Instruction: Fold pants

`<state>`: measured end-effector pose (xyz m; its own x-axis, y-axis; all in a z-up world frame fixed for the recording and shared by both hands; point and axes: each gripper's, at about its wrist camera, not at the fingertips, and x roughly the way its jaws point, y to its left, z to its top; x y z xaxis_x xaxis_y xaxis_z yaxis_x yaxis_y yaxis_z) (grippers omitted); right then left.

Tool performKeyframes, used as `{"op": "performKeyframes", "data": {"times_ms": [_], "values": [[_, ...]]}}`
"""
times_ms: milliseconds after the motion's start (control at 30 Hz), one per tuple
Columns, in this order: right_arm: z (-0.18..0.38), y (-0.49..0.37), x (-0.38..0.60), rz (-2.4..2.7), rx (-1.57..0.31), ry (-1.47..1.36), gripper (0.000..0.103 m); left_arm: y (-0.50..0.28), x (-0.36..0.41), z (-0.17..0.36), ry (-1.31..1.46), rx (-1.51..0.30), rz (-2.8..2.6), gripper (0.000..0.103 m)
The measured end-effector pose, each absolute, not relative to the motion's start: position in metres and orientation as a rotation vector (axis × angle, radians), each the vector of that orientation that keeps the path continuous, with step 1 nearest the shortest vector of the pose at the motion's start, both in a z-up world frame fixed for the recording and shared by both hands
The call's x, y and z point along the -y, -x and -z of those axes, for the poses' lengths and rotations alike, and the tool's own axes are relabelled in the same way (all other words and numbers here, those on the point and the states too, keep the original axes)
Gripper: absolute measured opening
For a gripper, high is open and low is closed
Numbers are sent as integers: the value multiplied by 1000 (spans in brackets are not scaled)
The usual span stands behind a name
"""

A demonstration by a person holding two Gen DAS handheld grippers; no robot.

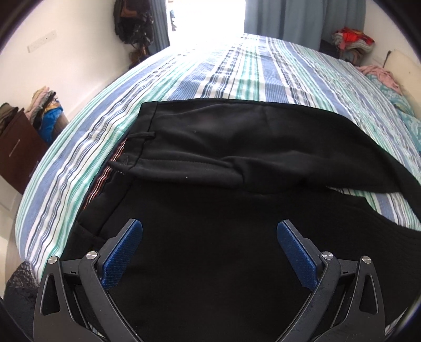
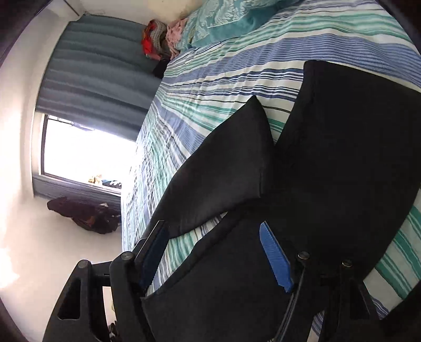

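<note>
Black pants [image 1: 210, 157] lie spread on the striped bedspread [image 1: 236, 76], waistband to the left, one leg folded over along the far side. My left gripper [image 1: 209, 229] is open, its blue pads [image 1: 123, 252] wide apart just above the near part of the pants. In the right wrist view the pants [image 2: 342, 157] show two leg parts with a gap between them. My right gripper [image 2: 210, 236] is open over the pants' near edge, its blue pad [image 2: 273, 257] beside the cloth.
The bed's striped cover [image 2: 210, 86] extends to teal pillows [image 2: 218, 23] and a clothes pile [image 1: 352, 42]. A brown dresser [image 1: 18, 147] stands by the left wall. A bright window [image 2: 86, 150] with grey curtains [image 2: 100, 65] is beyond the bed.
</note>
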<state>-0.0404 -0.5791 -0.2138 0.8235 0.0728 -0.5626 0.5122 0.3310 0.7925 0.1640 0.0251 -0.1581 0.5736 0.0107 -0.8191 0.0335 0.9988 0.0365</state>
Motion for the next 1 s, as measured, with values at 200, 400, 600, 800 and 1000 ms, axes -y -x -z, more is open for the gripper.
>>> {"op": "performKeyframes", "data": {"times_ms": [200, 400, 600, 800, 1000], "values": [[230, 21, 595, 447, -505, -1263, 35, -151, -13, 162, -153, -979, 71, 102], [162, 18, 586, 401, -499, -986, 6, -188, 16, 136, -101, -1002, 172, 102], [77, 30, 555, 244, -429, -779, 6, -298, 52, 126, 236, -1151, 310, 102], [36, 48, 534, 155, -380, -709, 6, -366, 70, 155, 417, -1266, 236, 102], [21, 81, 521, 96, -347, -693, 6, -376, 70, 172, 441, -1293, 179, 102]]}}
